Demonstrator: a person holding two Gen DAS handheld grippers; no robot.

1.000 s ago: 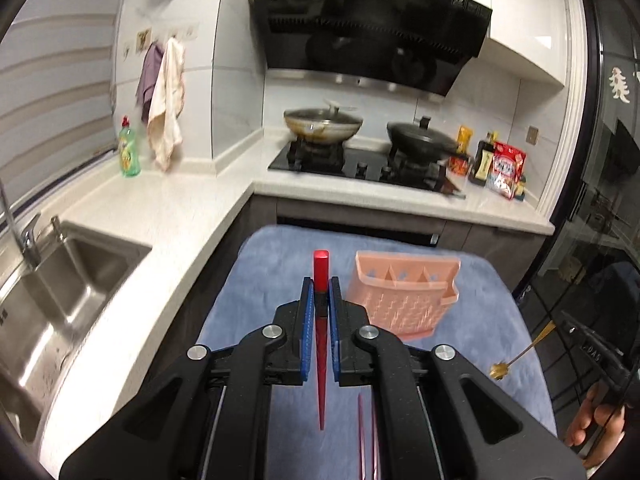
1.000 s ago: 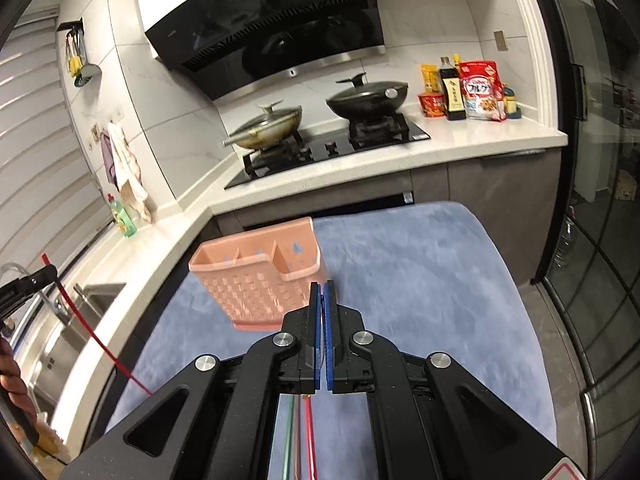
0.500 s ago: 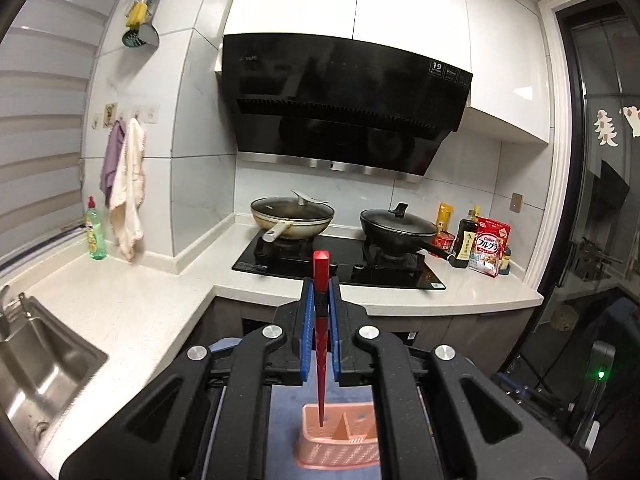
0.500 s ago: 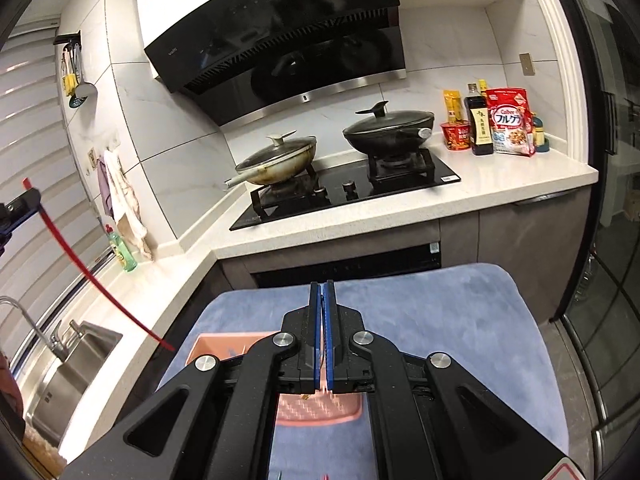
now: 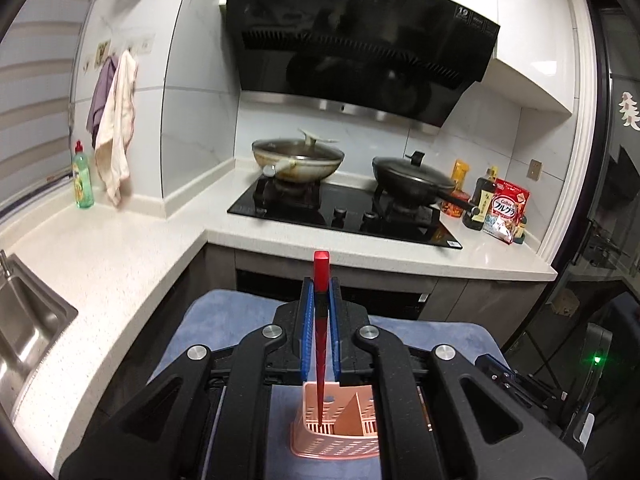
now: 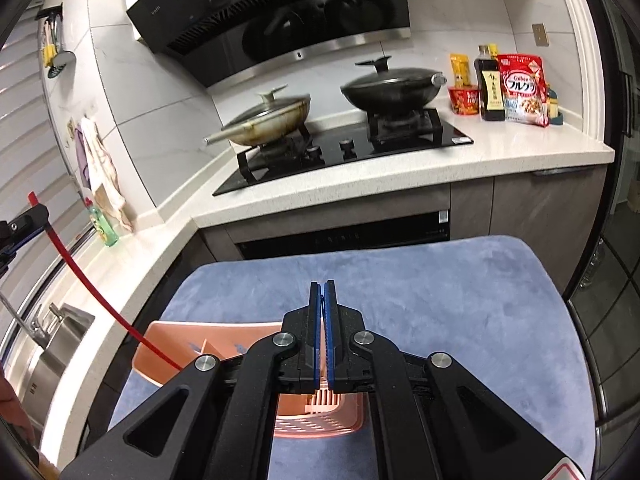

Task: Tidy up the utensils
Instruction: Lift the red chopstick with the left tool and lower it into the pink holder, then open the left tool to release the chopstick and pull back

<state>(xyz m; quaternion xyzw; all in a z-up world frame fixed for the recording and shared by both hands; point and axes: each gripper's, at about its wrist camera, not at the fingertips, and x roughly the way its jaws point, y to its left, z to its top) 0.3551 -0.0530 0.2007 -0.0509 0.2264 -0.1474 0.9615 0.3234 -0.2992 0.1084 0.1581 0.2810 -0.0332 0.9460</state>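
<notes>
My left gripper (image 5: 321, 284) is shut on a red chopstick (image 5: 320, 340), which stands nearly upright between the blue pads. Its thin tip reaches down into a left compartment of the pink slotted utensil basket (image 5: 336, 448). The right wrist view shows the same chopstick (image 6: 100, 300) slanting from the left gripper (image 6: 28, 220) into the basket (image 6: 168, 344). My right gripper (image 6: 322, 286) hangs over the basket's right part with its pads together. No utensil shows between them in this view. The basket stands on a blue mat (image 6: 440, 288).
Behind the mat runs a white counter (image 5: 120, 264) with a black hob (image 5: 344, 216), a lidded wok and a black pan. A steel sink (image 5: 24, 328) lies at the left. Bottles and a cereal bag (image 6: 520, 88) stand at the back right. A person's hand (image 6: 12, 412) shows at the left edge.
Both grippers have moved forward over the basket. The red chopstick, earlier held beside the basket, now has its tip inside it. The right gripper's pads stay together.
</notes>
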